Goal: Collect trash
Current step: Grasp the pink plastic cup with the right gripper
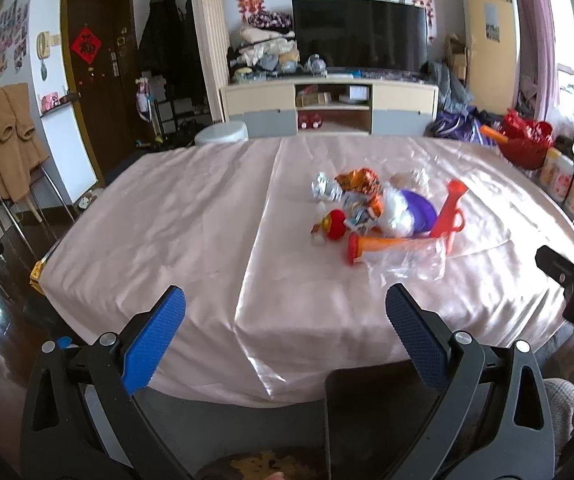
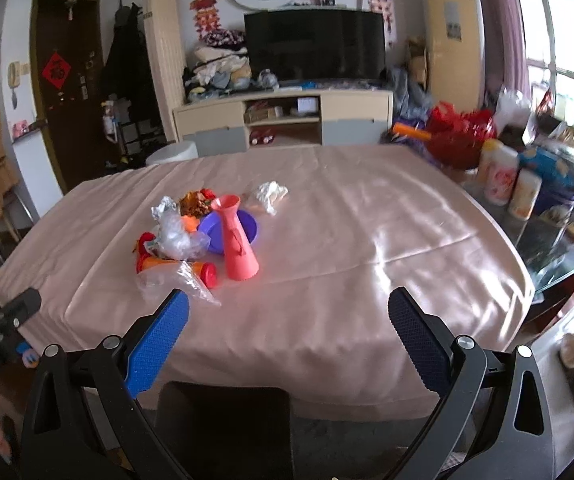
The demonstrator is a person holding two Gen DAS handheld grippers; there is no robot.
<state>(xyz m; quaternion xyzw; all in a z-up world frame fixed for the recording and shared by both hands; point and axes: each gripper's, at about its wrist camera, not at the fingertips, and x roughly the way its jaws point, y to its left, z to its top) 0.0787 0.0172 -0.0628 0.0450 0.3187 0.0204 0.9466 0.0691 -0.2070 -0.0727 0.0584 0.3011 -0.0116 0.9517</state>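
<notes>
Trash pile (image 2: 191,236) on table (image 2: 367,240) ctr-left

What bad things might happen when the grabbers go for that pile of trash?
1. The tall pink vase stands upright right beside the clear plastic wrap; pulling the wrap might tip it.
2. The orange tube lies on its side and may roll off.
3. The pink tablecloth looks shiny and loose, so a low grab could snag it and drag everything.

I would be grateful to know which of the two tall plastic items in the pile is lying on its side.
The orange tube with red end caps lies flat at the pile's near edge; the pink vase stands upright beside the purple bowl.
</notes>
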